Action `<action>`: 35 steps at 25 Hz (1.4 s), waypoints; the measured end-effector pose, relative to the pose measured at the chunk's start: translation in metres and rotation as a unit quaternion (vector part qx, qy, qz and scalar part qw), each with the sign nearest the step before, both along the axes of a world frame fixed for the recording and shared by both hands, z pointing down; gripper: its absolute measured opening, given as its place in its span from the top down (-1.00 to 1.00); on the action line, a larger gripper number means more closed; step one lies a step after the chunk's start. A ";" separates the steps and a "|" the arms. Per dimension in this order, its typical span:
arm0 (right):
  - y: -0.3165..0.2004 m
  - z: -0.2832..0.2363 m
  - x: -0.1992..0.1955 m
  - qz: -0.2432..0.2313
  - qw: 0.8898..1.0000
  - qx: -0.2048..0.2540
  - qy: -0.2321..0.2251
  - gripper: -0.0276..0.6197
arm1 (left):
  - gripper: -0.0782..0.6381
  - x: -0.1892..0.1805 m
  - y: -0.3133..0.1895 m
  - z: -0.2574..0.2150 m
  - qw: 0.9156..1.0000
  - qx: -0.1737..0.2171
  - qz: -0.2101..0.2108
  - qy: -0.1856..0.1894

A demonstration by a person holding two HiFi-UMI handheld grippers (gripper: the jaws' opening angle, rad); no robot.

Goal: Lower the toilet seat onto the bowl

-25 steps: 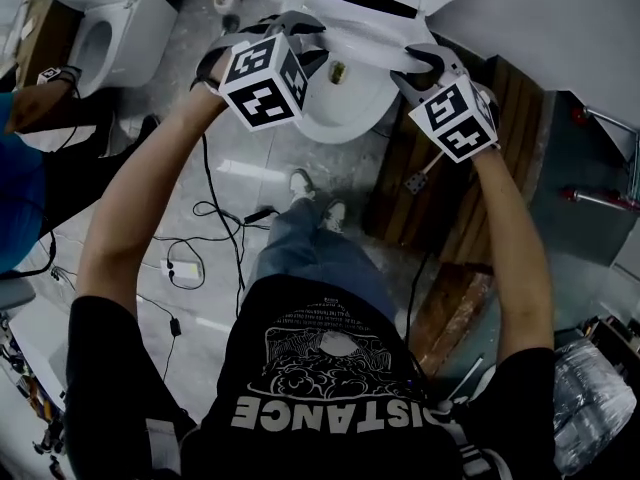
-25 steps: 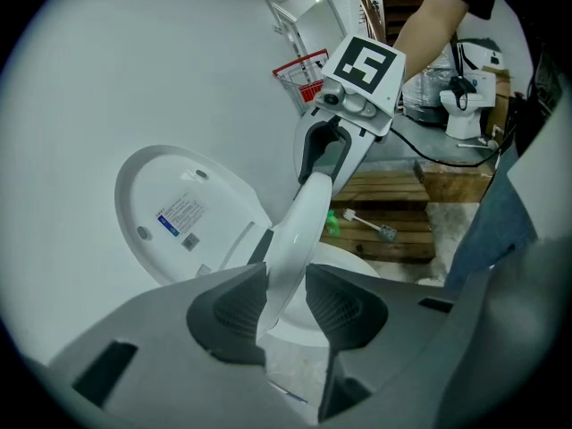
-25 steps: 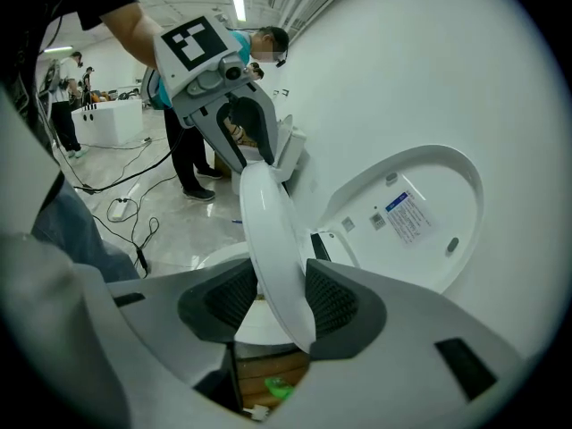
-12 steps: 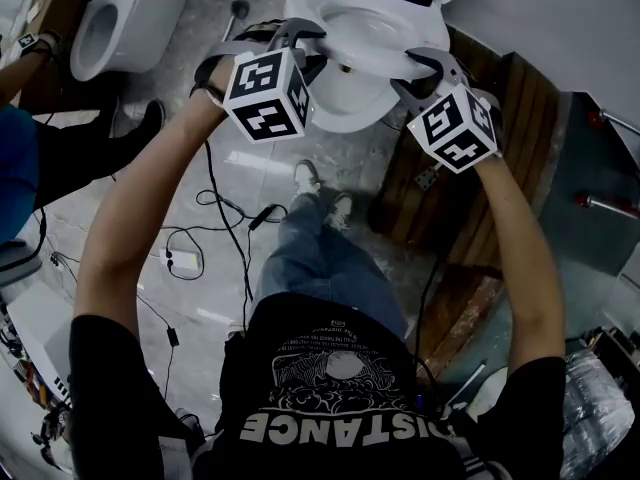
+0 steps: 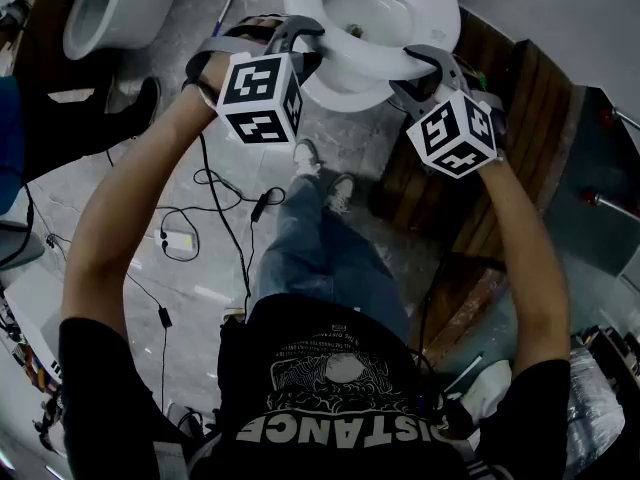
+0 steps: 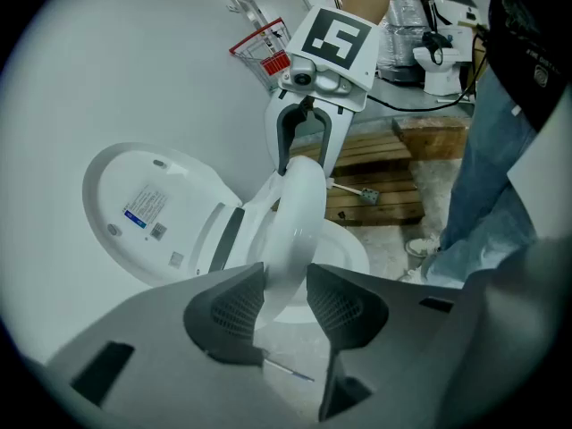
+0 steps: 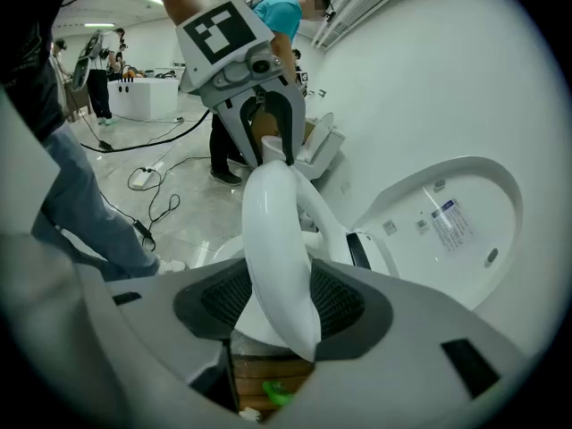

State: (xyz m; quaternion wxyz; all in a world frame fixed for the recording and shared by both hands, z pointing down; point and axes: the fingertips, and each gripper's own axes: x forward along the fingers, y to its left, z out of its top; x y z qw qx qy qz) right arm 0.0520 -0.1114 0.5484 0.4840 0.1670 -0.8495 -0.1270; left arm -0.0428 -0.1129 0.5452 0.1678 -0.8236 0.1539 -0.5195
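The white toilet seat is partly raised above the bowl, tilted, with the lid upright against the wall. My left gripper is shut on the seat's left rim. My right gripper has the right rim filling the gap between its pads while its jaws are opening. Seen from the head view, the left gripper and the right gripper flank the bowl. Each gripper view shows the other gripper across the seat, the right one and the left one.
A second toilet stands at the far left beside a person in blue. Wooden pallets lie to the right of the bowl. Cables trail over the floor near the wearer's feet. A white wall stands behind the lid.
Both grippers have come down with the seat held between them. The bowl's opening now shows in the head view and the lid has slid out at the top.
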 end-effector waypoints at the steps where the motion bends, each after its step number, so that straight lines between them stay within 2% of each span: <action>1: 0.002 0.005 0.000 -0.004 1.000 -0.001 0.004 0.27 | 0.38 0.000 0.002 0.005 1.000 -0.001 0.003 -0.003; 16: 0.029 0.069 -0.011 -0.042 0.997 0.010 0.069 0.20 | 0.35 -0.010 0.031 0.067 0.999 0.004 0.024 -0.021; 25: 0.043 0.111 -0.013 -0.051 0.994 0.021 0.099 0.17 | 0.35 -0.012 0.046 0.109 0.999 0.016 0.016 -0.034; 35: 0.054 0.157 -0.014 -0.076 0.990 0.011 0.118 0.13 | 0.34 -0.016 0.059 0.160 0.999 0.001 0.010 -0.050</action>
